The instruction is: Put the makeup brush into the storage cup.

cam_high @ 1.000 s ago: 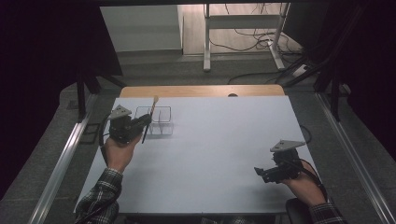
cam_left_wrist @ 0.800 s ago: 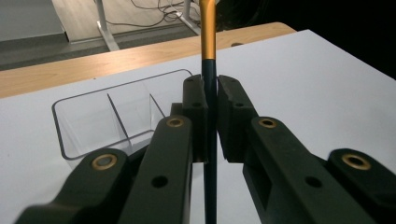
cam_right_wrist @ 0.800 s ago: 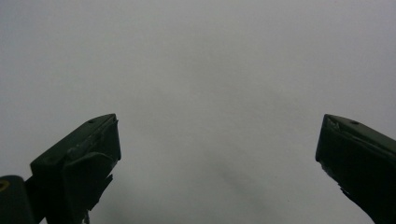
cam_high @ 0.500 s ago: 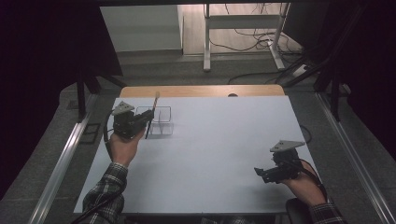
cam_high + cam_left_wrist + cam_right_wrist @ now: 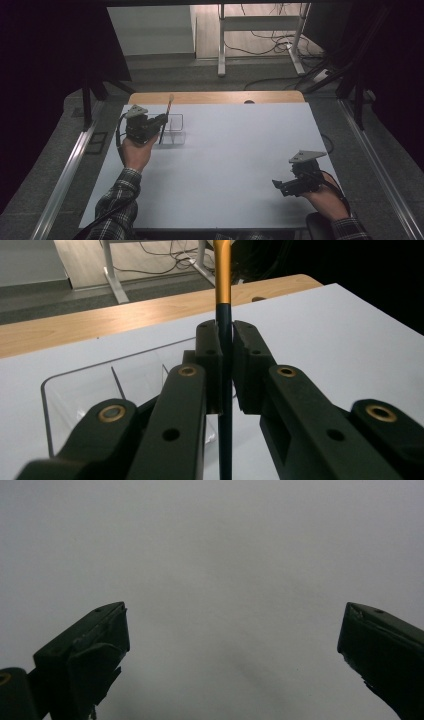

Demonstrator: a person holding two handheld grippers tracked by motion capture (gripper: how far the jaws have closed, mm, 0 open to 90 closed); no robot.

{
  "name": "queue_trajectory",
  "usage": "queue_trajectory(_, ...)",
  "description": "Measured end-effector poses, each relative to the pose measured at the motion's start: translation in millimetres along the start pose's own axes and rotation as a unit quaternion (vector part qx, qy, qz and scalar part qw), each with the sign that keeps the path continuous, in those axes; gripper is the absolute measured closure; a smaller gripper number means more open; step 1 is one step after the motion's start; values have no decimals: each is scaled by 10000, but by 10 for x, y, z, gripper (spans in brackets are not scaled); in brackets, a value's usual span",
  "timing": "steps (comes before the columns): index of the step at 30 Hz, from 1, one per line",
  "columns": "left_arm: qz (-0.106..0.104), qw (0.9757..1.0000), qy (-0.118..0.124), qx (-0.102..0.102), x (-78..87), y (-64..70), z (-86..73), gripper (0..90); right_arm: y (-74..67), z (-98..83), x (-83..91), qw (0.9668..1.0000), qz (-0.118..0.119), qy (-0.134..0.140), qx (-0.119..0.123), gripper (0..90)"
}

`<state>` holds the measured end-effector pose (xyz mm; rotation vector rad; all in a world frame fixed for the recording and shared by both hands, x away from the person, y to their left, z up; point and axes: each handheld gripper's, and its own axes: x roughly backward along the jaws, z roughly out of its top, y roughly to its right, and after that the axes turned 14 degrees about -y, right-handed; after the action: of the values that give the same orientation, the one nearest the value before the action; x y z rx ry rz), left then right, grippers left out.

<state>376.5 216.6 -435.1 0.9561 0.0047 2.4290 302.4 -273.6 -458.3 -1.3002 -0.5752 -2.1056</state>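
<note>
Left tongs (image 5: 226, 365) clamped around upright brush (image 5: 223, 300).

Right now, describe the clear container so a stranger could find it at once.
Look at the white table, far-left part near the wooden edge. The clear container sits there by the left gripper. It is see-through with inner dividers; the thin brush clamped above it is dark and gold.

A white counter (image 5: 240, 165) with a wooden far edge (image 5: 215, 97) is sitting in a dim room, darkness crowding both sides. Beyond it, light is falling on grey floor (image 5: 200, 75), where a white metal frame (image 5: 260, 37) is standing among trailing black cables (image 5: 272, 35).
</note>
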Motion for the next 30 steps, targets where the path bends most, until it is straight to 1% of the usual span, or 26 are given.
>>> queue_trajectory(7,-2,10000,49,-56,-65,-7,112,834,1,-1,0,10000,8,-7,3,2)
queue_trajectory(13,23,9999,68,-76,-105,-8,173,834,1,-2,0,10000,11,-10,9,3)
queue_trajectory(17,27,9999,126,-88,-134,-1,237,834,2,-3,-1,10000,19,-11,8,3)
queue_trajectory(30,54,9998,202,-63,-226,-24,337,834,-2,-4,-3,10000,34,-34,12,4)
